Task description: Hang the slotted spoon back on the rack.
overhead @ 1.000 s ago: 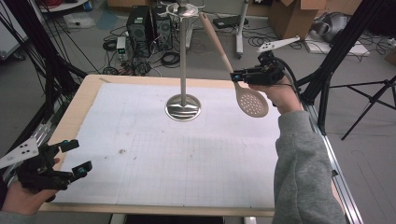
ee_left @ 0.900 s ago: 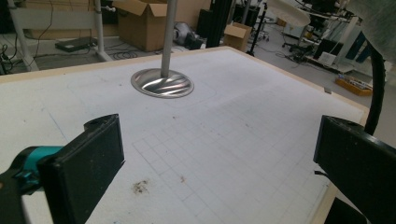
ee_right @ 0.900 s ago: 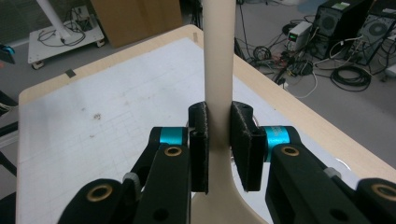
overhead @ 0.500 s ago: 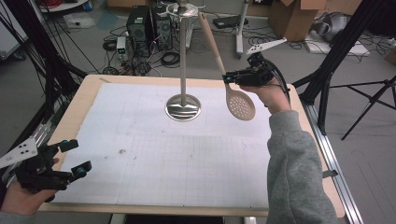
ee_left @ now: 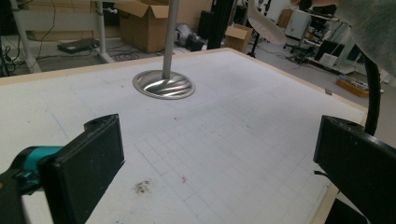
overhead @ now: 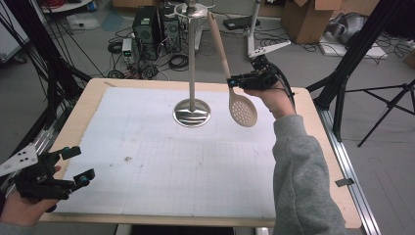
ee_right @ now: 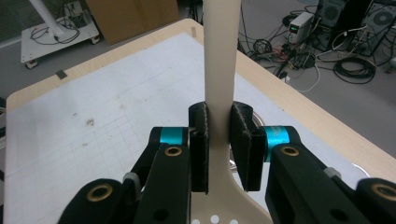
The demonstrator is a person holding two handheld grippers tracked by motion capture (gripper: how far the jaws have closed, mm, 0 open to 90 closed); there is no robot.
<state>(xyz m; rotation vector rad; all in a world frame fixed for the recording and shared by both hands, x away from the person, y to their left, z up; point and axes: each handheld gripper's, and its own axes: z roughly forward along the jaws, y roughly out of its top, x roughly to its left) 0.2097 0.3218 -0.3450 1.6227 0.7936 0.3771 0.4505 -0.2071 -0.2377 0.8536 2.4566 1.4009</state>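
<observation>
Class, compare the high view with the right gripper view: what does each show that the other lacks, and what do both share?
High view alone: the left gripper, jaws open, at the table's near left corner; the stand's pole with hooks on top; the spoon's perforated bowl whole; the grey sleeve.

Right gripper view alone: close up, the pads pressed on both sides of the spoon's handle, just above the bowl.

Both: the right gripper shut on the spoon, the white gridded mat, the table.

My right gripper [overhead: 234, 82], upper centre-right of the frame, is clamped tight; my left gripper [overhead: 78, 166], lower left, gapes wide.
</observation>
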